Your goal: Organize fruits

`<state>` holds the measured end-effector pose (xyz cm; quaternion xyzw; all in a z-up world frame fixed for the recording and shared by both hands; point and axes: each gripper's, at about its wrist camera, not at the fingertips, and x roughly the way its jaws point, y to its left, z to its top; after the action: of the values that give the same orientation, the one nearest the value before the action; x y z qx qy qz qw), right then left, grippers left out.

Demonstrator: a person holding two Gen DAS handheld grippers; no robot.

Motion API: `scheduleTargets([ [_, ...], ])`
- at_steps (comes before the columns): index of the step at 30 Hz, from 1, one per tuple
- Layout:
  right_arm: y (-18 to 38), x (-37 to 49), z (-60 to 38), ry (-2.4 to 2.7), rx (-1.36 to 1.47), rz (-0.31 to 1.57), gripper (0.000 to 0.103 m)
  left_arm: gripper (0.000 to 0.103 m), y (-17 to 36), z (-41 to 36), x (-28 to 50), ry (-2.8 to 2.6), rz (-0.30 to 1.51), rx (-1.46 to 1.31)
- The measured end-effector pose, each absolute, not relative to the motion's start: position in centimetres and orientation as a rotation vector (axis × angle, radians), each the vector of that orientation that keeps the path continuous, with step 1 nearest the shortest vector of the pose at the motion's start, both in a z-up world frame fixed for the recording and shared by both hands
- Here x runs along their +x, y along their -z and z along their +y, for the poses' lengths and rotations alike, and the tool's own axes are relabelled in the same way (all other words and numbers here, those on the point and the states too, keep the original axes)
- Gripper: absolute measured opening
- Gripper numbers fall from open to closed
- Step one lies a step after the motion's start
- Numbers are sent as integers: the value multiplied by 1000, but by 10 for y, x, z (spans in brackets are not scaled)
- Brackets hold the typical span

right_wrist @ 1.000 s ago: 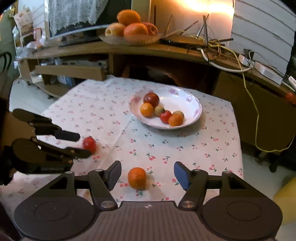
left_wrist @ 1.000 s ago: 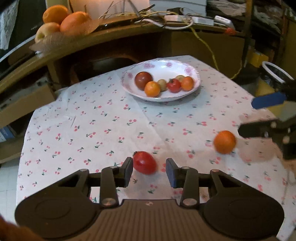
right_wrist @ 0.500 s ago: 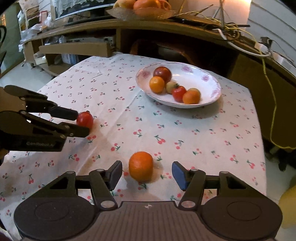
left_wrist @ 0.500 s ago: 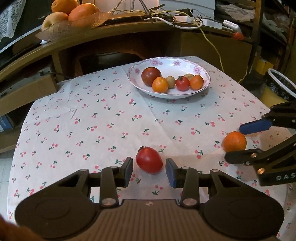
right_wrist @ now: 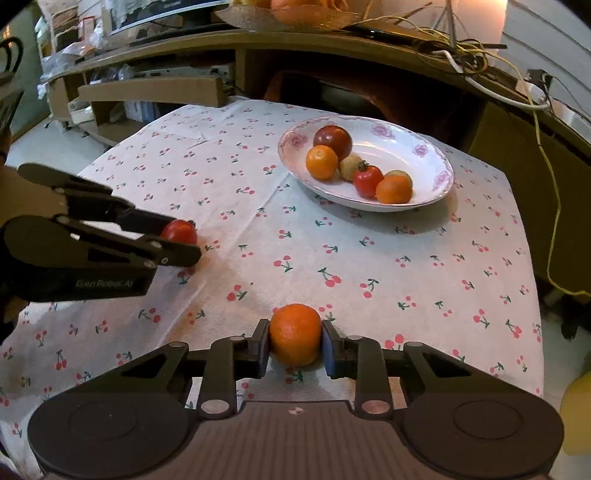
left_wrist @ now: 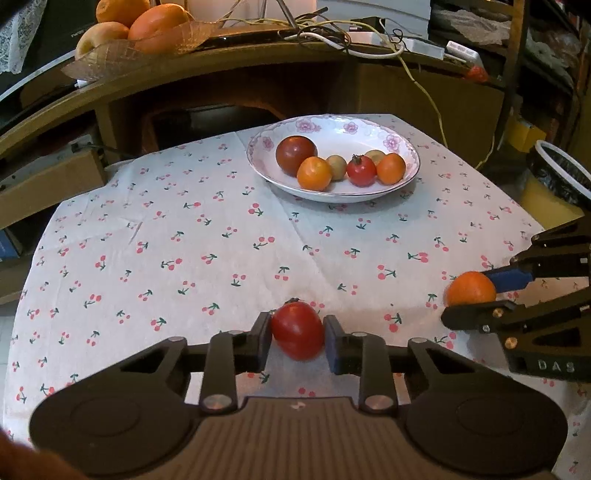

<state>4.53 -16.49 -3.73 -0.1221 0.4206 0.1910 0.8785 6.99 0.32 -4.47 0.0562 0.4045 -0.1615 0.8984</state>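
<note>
My left gripper (left_wrist: 297, 339) is shut on a red tomato (left_wrist: 298, 335) low over the cherry-print tablecloth; both show in the right wrist view, gripper (right_wrist: 173, 242) and tomato (right_wrist: 179, 232), at the left. My right gripper (right_wrist: 294, 341) is shut on an orange (right_wrist: 294, 333) at the table's near edge; in the left wrist view this gripper (left_wrist: 495, 293) holds the orange (left_wrist: 470, 288) at the right. A white floral plate (left_wrist: 369, 129) at the far middle holds several fruits, among them a dark tomato (left_wrist: 296, 154) and a small red tomato (left_wrist: 361, 170).
A wooden desk (left_wrist: 221, 70) stands behind the table with a bowl of oranges and apples (left_wrist: 140, 29) and tangled cables (left_wrist: 351, 33). A lined bin (left_wrist: 561, 181) stands at the right. Cardboard boxes (right_wrist: 147, 92) lie at the left under the desk.
Both grippers have moved forward around their fruit and closed: the left on the tomato, the right on the orange.
</note>
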Motion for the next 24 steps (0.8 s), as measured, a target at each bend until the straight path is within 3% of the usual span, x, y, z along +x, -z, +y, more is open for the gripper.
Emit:
scheduleTargets([
  [17,38,55,-177,-352,-200,890,29,38,49,-3,60,343,809,159],
  [24,36,56,-176,-354,-196,894,28,34,46,-6,63,358,835,146],
])
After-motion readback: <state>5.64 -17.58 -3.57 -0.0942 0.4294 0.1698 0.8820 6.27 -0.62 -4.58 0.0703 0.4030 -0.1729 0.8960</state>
